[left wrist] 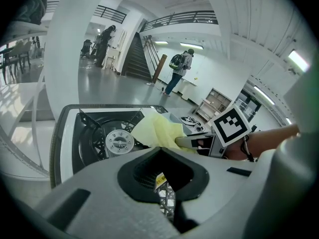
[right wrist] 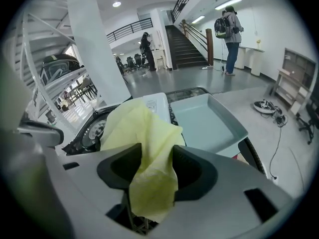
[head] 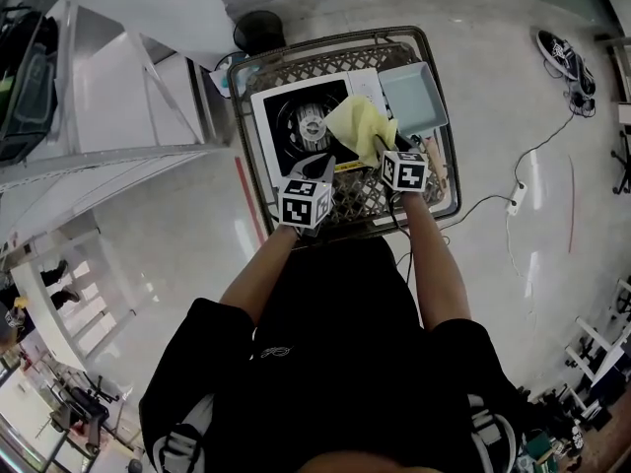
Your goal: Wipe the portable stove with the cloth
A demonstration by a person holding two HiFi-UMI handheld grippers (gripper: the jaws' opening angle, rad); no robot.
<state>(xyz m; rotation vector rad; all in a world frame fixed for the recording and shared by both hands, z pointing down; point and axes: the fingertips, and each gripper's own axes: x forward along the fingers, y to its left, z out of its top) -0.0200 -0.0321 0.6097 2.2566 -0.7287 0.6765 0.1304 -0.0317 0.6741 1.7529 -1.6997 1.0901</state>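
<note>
The white portable stove (head: 271,116) with its black burner (head: 308,126) lies in a wire basket (head: 434,52). The yellow cloth (head: 360,126) hangs over the stove's right part, and my right gripper (head: 383,153) is shut on its near edge. In the right gripper view the cloth (right wrist: 144,148) bunches between the jaws of the right gripper (right wrist: 152,176), draping over the stove (right wrist: 152,103). My left gripper (head: 323,168) is shut on nothing at the stove's near edge. In its own view the left gripper (left wrist: 162,185) sits before the burner (left wrist: 118,142) and cloth (left wrist: 157,128).
A pale blue tray (head: 414,97) lies in the basket right of the stove, also showing as the tray (right wrist: 204,123). A cable with a power strip (head: 516,198) and shoes (head: 564,57) lie on the floor at right. A white frame (head: 148,87) stands at left.
</note>
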